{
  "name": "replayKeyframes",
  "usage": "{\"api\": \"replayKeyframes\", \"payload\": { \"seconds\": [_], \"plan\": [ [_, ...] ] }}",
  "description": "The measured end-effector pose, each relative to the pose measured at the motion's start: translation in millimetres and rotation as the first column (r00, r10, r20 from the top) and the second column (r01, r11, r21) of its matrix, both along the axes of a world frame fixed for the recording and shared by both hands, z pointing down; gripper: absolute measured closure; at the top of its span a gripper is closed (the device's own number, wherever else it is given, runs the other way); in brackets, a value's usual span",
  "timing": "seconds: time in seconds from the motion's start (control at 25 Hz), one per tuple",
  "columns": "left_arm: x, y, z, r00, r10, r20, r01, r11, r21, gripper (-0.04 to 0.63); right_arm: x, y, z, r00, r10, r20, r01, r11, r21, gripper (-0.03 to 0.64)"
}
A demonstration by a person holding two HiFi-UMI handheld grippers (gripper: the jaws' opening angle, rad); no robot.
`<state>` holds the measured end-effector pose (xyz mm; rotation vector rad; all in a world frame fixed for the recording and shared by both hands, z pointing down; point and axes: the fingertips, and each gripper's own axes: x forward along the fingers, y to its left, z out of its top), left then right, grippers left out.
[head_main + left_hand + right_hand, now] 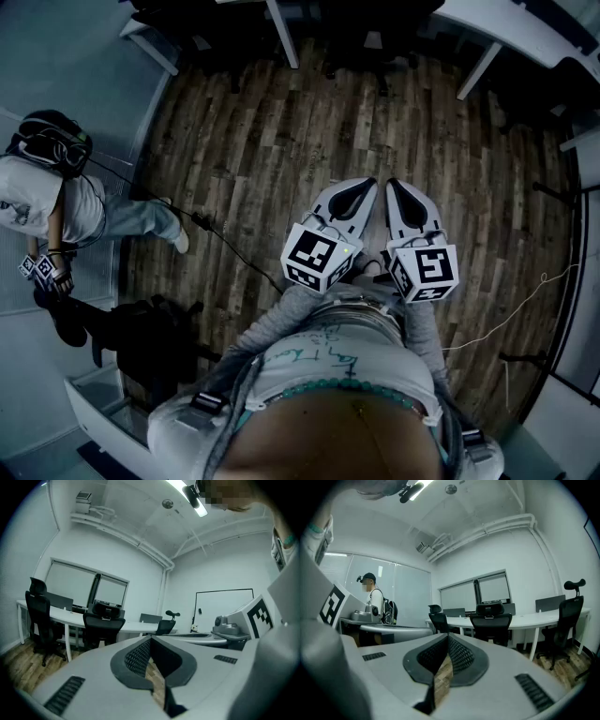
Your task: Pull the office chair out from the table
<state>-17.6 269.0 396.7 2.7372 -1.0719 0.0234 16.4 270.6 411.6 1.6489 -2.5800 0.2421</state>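
Both grippers hang side by side in front of my body over the wood floor, pointing at the desks. My left gripper (363, 186) (151, 640) is shut, nothing between its jaws. My right gripper (394, 186) (447, 637) is shut and empty too. A black office chair (490, 621) (103, 625) stands tucked against the long white table (534, 618) (61, 616) straight ahead, some way off. In the head view the chair (367, 42) is a dark shape under the table at the top edge. Neither gripper touches it.
More black chairs (40, 618) (565, 620) (438, 617) stand along the same table. A person (56, 202) (373, 598) with a backpack stands at the left by a grey desk (389, 629). A black cable (234, 248) and a white cable (511, 314) lie on the floor.
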Motion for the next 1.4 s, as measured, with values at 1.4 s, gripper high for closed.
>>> {"api": "replayKeyframes", "payload": {
  "seconds": [1.4],
  "plan": [
    [50.2,23.1,5.6,0.994,-0.103,-0.036,0.101,0.993,-0.062,0.586,58.1,17.3,2.3,0.994,-0.11,-0.026,0.111,0.994,0.008,0.597]
  ]
}}
